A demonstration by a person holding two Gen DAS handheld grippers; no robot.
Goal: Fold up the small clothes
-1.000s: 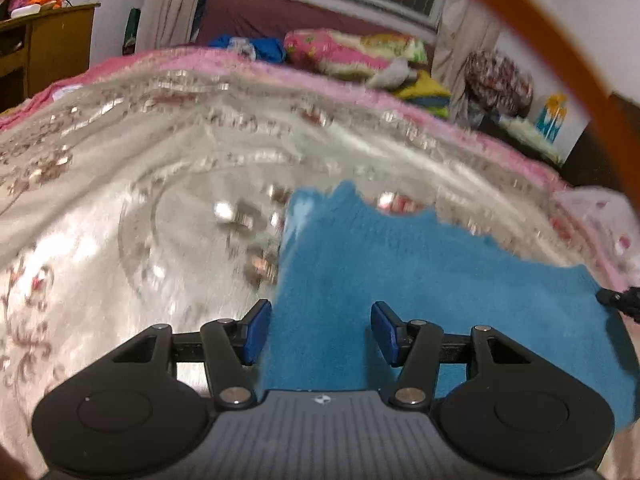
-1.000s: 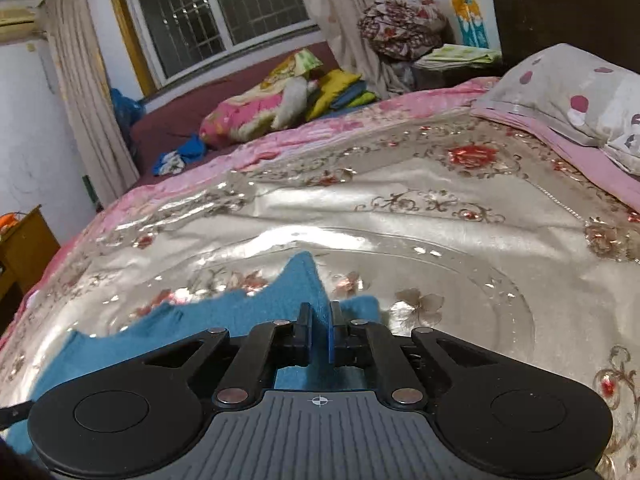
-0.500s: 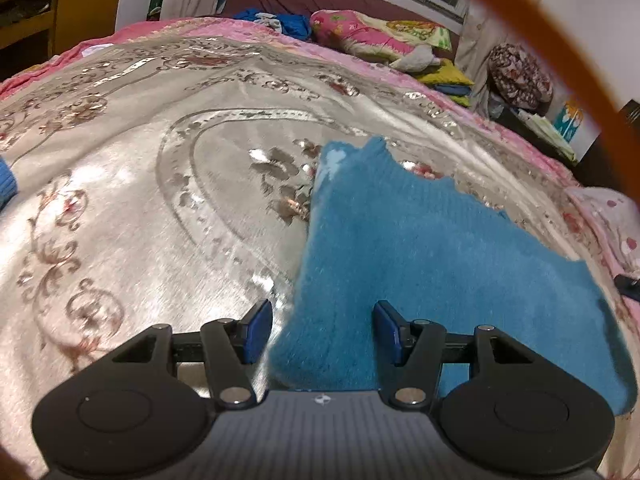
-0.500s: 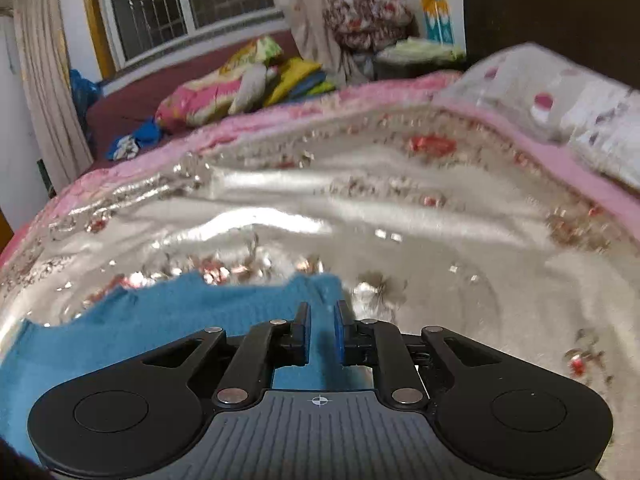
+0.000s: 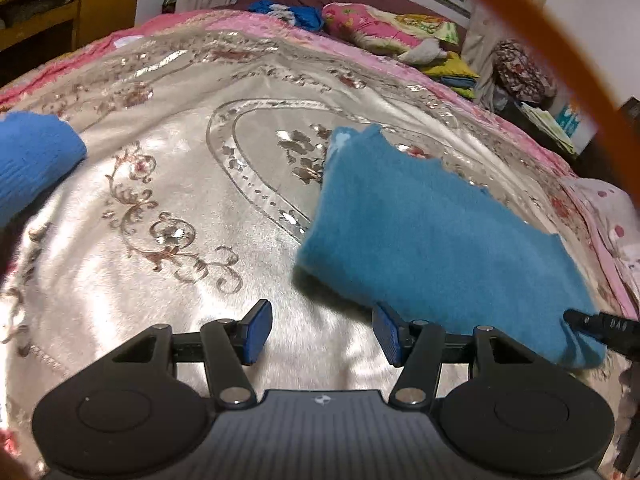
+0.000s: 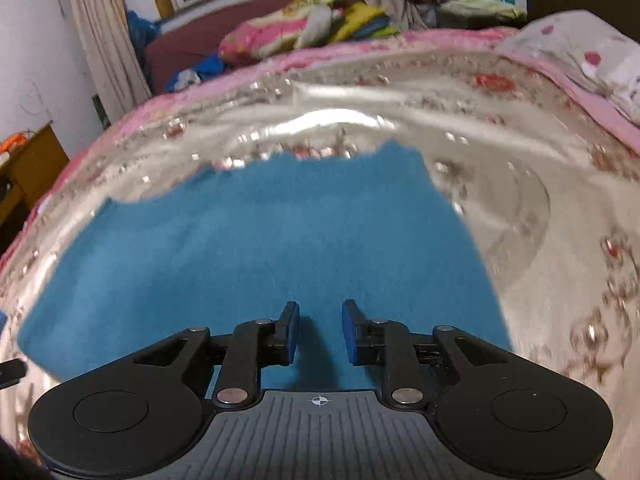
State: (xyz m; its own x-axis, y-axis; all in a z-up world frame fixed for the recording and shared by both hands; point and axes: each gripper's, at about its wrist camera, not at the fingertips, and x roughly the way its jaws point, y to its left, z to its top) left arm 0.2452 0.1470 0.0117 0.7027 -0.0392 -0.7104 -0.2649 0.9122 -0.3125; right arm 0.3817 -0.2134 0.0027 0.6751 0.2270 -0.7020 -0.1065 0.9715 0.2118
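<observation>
A teal fleece garment (image 5: 432, 236) lies folded flat on the shiny silver bedspread (image 5: 180, 184); it also fills the middle of the right wrist view (image 6: 272, 240). My left gripper (image 5: 320, 334) is open and empty, just off the garment's near left corner, above the bedspread. My right gripper (image 6: 319, 330) is open and empty, hovering over the garment's near edge. Its tip shows at the right edge of the left wrist view (image 5: 600, 326).
A second folded blue garment (image 5: 32, 160) lies at the far left. A spotted pillow (image 6: 580, 52) is at the right. Piled bedding (image 5: 384, 32) sits on a dark couch beyond the bed. A wooden desk (image 5: 68, 12) stands at the back left.
My right gripper has opened and let go of the teal garment. Both grippers have pulled back, and the garment now lies flat and folded.
</observation>
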